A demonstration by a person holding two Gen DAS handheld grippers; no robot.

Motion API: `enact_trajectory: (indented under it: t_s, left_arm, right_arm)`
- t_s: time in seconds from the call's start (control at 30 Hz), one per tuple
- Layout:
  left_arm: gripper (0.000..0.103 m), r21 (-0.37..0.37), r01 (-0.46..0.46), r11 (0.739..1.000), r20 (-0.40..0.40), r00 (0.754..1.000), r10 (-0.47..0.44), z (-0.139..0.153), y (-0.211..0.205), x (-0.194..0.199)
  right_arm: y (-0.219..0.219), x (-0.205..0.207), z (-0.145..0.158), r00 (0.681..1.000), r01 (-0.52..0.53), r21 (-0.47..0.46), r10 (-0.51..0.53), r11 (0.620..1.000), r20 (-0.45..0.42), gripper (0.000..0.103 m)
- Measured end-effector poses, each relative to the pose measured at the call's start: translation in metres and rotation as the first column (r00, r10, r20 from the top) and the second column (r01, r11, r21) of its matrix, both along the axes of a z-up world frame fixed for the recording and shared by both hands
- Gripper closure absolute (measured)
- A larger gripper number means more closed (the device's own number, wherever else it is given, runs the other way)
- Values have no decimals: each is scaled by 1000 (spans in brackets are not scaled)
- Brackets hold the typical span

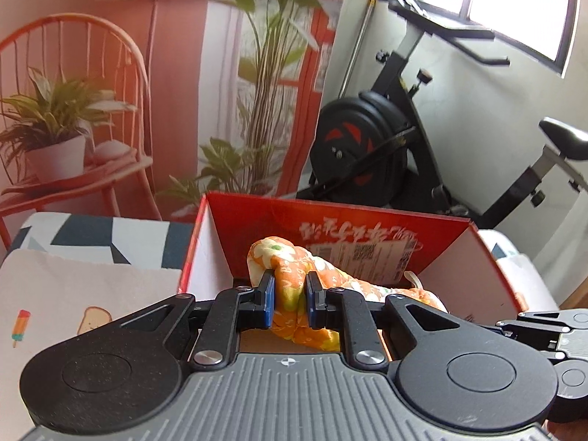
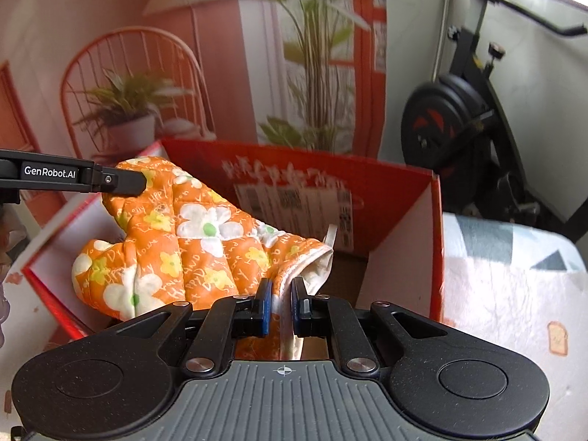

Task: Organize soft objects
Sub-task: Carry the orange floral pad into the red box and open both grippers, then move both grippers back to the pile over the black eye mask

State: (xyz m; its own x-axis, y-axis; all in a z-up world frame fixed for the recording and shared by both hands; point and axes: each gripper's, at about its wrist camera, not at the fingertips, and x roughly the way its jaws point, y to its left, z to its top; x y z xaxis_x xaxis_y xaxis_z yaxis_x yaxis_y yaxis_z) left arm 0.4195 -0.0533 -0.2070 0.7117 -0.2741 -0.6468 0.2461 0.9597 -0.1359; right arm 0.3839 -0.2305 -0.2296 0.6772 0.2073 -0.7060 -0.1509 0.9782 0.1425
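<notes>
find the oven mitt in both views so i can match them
Left wrist: the mitt sits centre-low, bunched between the left gripper fingers, over the red box.
Right wrist: the mitt spreads left of centre; its cuff is between the right gripper fingers.
Shared landmark: the box's back wall with white lettering and a label.

My left gripper (image 1: 290, 299) at lower centre of its frame, jaws clamped on cloth, my right gripper (image 2: 281, 305) likewise low centre, jaws pinched nearly together on cloth edge
</notes>
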Motion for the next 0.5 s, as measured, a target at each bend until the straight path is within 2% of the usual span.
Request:
enact_trajectory:
  t_s: [0.17, 0.23, 0.3, 0.33, 0.4, 0.5]
  left_arm:
    - [82, 24, 27, 999, -37, 999, -26, -11, -3, 8]
    - [76, 49, 25, 998, -47, 999, -23, -14, -5, 11]
    - [68, 64, 33, 997, -51, 998, -30, -15, -6, 10]
    - [65, 69, 34, 997, -51, 998, -30, -15, -6, 8]
    - [48, 70, 29, 997, -42, 999, -26, -11, -4, 4]
    - [46, 48, 22, 999, -28, 999, -21, -2, 2, -3]
  right_arm:
    - [-4, 7, -13, 999, 27, 7, -26, 1000, -41, 92]
    - [-4, 6, -15, 998, 32, 17, -31, 999, -51, 87]
    - [-3, 4, -13, 999, 30, 13, -29, 999, -38, 76]
    - [-1, 3, -11, 999, 30, 7, -30, 1000, -31, 74]
    - [0, -2, -7, 999, 36, -6, -36, 999, -19, 70]
    - [4, -11, 3, 999, 36, -20, -36, 999, 11, 66]
